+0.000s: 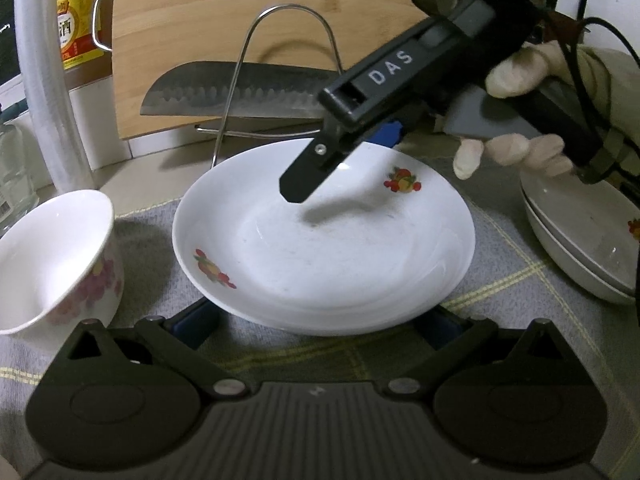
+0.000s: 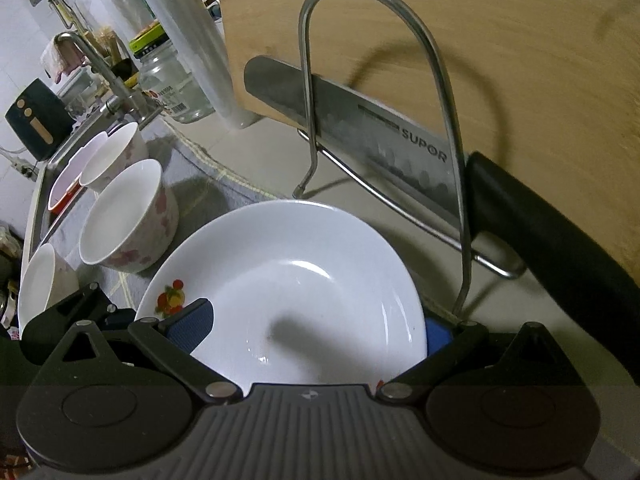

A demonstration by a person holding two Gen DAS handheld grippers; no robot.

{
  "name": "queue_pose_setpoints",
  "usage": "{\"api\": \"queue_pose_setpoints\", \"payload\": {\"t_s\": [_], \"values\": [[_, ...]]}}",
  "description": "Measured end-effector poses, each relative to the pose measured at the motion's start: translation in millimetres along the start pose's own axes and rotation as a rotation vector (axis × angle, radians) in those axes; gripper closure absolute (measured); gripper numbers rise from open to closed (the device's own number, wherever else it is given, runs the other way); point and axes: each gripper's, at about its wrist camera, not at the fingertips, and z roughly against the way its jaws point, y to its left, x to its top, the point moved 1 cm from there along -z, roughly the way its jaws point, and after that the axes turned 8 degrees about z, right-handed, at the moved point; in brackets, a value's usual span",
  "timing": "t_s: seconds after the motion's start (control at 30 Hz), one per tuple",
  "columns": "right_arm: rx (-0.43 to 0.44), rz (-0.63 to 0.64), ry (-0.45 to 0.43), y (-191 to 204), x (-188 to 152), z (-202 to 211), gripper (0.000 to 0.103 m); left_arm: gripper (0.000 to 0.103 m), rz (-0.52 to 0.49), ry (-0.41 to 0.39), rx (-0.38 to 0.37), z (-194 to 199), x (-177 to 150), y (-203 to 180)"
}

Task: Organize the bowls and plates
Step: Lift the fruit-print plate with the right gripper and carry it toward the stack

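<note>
On the grey cloth [image 1: 132, 240], both grippers apparently wide around the white plate [image 1: 320, 248].

Left wrist view looks down, close, across the white plate [image 1: 320, 240] toward the cutting board [image 1: 240, 40] at the worktop's rear. Right wrist view faces likewise, closer. Both share plate, board, knife [image 1: 240, 88] and wire rack [image 1: 288, 80].

A pale countertop [image 2: 384, 240] ran under a grey checked cloth [image 1: 520, 280]. A wooden cutting board [image 2: 500, 60] leaned upright at the back, with a wire rack [image 2: 400, 80] and a big knife [image 2: 360, 120] before it. To the left stood a tap [image 2: 100, 68] over a steel sink [image 2: 44, 184], a glass jar [image 2: 176, 80], a dark appliance [image 2: 34, 120] and white tiled wall [image 2: 16, 40]. The light was dim.
</note>
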Motion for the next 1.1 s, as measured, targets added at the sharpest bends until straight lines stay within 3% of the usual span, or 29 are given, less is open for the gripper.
{"api": "queue_pose_setpoints", "payload": {"t_s": [0.37, 0.67, 1.1], "values": [[0.061, -0.024, 0.024, -3.2, 0.9, 5.3, 0.000, 0.000, -0.013, 0.010, 0.000, 3.2, -0.4, 0.6], [0.039, -0.012, -0.020, -1.8, 6.5, 0.7, 0.000, 0.000, -0.039, -0.005, -0.011, 5.4, -2.8, 6.1], [0.047, 0.013, -0.017, 3.3, 4.6, 0.1, 0.000, 0.000, -0.101, -0.032, -0.011, 9.7, -4.3, 1.5]]}}
